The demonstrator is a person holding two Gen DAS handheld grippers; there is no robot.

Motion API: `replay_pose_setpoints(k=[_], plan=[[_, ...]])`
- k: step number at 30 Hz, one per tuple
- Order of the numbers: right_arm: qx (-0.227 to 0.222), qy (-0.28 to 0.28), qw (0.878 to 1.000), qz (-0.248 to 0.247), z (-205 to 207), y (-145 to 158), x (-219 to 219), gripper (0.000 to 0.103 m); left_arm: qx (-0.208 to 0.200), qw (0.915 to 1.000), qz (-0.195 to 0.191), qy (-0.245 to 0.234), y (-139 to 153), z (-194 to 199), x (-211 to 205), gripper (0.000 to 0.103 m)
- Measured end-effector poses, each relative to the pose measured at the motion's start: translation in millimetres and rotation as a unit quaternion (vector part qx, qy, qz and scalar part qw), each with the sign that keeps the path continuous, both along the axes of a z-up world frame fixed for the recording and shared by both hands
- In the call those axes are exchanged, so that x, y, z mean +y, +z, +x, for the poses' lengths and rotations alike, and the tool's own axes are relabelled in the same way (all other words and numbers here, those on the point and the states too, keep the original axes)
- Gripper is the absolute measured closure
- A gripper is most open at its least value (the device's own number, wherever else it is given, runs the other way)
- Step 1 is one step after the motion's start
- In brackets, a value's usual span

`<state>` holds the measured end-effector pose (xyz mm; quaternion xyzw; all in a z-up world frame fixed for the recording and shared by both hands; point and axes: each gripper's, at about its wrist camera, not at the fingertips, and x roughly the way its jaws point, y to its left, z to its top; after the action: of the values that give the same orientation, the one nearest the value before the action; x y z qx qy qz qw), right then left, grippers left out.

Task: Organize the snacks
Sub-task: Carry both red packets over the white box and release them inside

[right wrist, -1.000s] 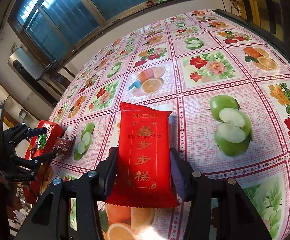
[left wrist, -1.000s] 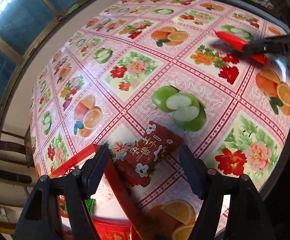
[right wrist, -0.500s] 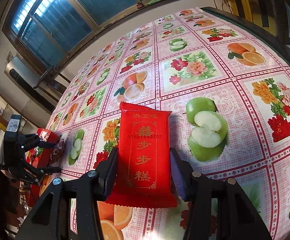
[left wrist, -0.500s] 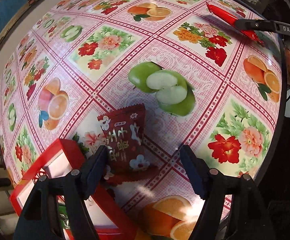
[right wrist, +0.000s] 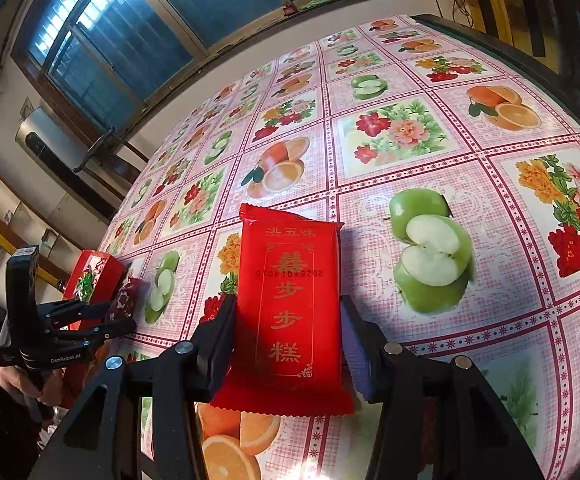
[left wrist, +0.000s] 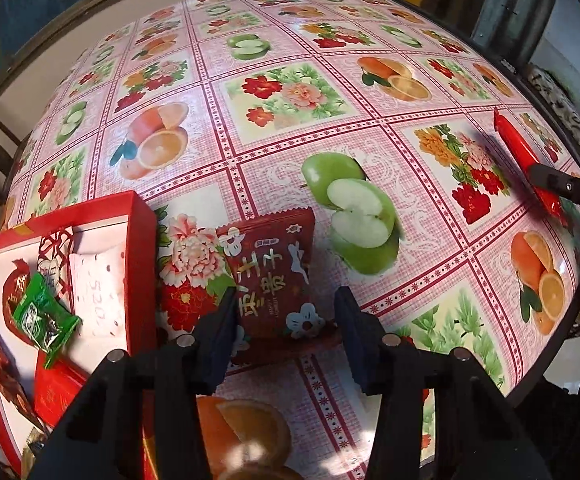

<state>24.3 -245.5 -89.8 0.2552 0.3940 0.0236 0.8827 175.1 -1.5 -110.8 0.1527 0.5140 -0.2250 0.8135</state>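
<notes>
Box (left wrist: 141,264) near-left holds approx 5 snacks. L gripper (left wrist: 285,316) just narrowed round dark-red pkt (left wrist: 273,276), grip unclear; R gripper (right wrist: 287,338) clamps red cake pkt (right wrist: 287,300). 2 left.

A table (right wrist: 430,92) under a pink oilcloth printed with fruit and flowers fills the room ahead. Beyond its far edge runs a pale wall (right wrist: 249,46) beneath wood-framed windows (right wrist: 129,28) showing blue daylight.
</notes>
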Motion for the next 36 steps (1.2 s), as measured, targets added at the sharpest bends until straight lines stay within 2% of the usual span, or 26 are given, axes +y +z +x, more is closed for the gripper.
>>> replay_pose_setpoints(k=[7,11,15,18,21,25,31,36], plan=[[0.001,0.011,1.0,-0.006,1.7,1.0,12.1,0.05,-0.037,0.9969,-0.042,0.055,-2.9,-8.4,9.0,0.057],[0.004,0.032,0.999,-0.012,6.6,0.5,29.7,0.05,-0.043,0.9928,-0.082,0.076,0.9,-21.5,15.1,0.057],[0.002,0.06,0.998,-0.02,11.5,-0.4,53.8,0.05,-0.086,0.9882,-0.065,0.109,6.2,-38.9,18.9,0.057],[0.002,0.076,0.997,-0.014,15.1,-2.0,68.4,0.05,-0.103,0.9819,-0.088,0.133,15.8,-51.2,31.8,0.057],[0.005,0.095,0.995,-0.005,19.7,-1.6,84.2,0.05,-0.137,0.974,-0.094,0.154,31.4,-65.4,50.2,0.057],[0.007,0.126,0.992,-0.015,27.7,2.2,115.7,0.05,-0.16,0.9634,-0.108,0.186,50.4,-83.2,87.7,0.057],[-0.008,0.194,0.981,-0.028,48.5,17.3,184.0,0.05,-0.175,0.9483,-0.097,0.247,63.4,-97.1,148.6,0.057],[-0.015,0.243,0.97,-0.022,72.0,24.1,246.7,0.05,-0.173,0.9406,-0.076,0.282,59.8,-100.5,186.7,0.057]])
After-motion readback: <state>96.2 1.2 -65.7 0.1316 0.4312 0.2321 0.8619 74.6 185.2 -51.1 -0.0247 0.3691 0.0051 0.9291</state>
